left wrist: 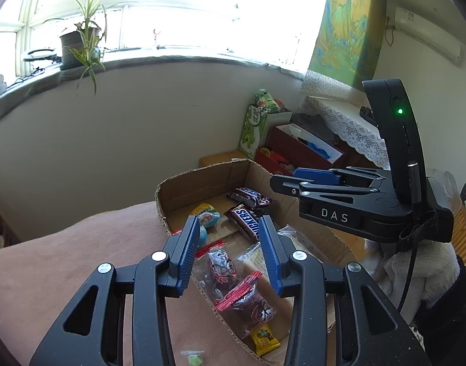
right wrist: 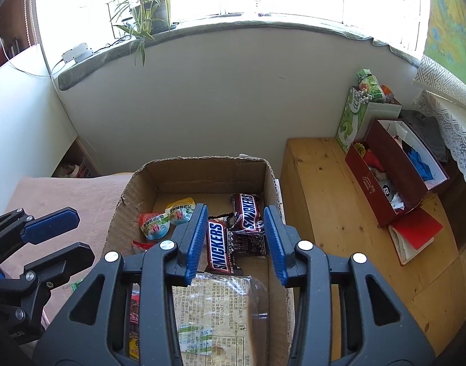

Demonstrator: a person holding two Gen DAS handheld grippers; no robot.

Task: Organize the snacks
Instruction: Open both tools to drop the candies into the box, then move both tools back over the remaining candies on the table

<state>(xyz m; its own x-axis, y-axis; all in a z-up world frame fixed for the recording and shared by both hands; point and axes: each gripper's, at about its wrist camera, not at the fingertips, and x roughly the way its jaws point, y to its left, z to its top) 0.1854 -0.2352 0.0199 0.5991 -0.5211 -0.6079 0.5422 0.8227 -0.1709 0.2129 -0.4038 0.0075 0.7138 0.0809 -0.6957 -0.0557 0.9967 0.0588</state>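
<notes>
Snickers bars [right wrist: 233, 231] lie in the box [right wrist: 202, 167] below the empty right tongs [right wrist: 236, 244].

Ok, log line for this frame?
left gripper: open, empty | right gripper: open, empty | both above cardboard box | Snickers bars inside

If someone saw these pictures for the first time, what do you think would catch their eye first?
Probably the open cardboard box on the pink cover, with two Snickers bars lying in its middle beside small jelly cups. Both tongs, left and right, hover empty above it.
</notes>
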